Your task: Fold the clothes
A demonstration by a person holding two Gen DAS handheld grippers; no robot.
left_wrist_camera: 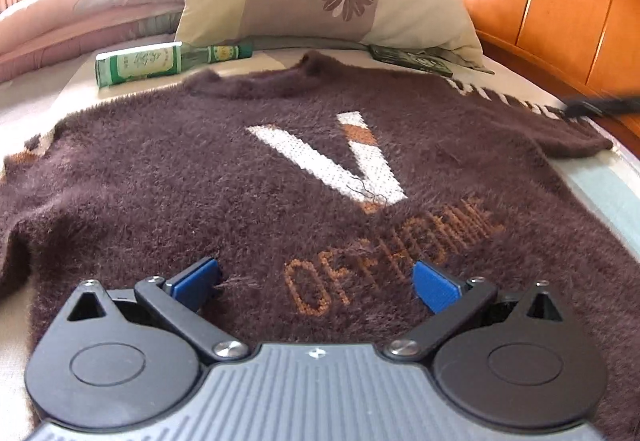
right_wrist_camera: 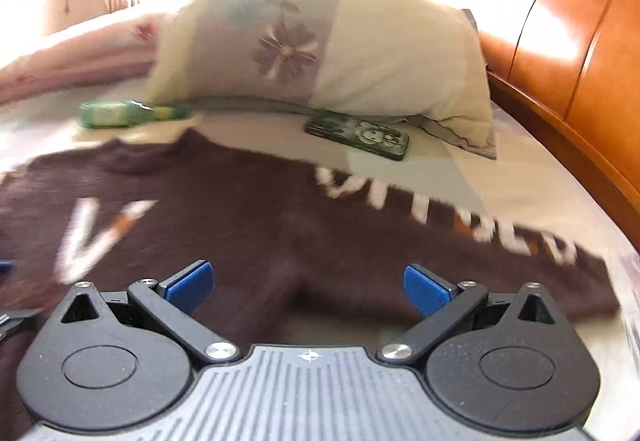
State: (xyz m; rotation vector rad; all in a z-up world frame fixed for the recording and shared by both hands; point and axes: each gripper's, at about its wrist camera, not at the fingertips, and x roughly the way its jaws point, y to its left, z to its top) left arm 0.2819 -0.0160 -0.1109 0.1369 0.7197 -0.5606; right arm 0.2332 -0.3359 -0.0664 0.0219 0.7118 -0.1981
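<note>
The brown sweater (left_wrist_camera: pixel 224 177) lies flat on the bed (right_wrist_camera: pixel 460 177). The left claw (left_wrist_camera: pixel 316 281) and the right claw (right_wrist_camera: pixel 308 285) are both wide apart, holding nothing.

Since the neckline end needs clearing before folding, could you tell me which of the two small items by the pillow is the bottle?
The green bottle, lying on its side left of the sweater collar; the other is a flat phone.

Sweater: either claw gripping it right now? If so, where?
Nothing held. Left claw and right claw are both open above the sweater, with no fabric between the pads.
</note>
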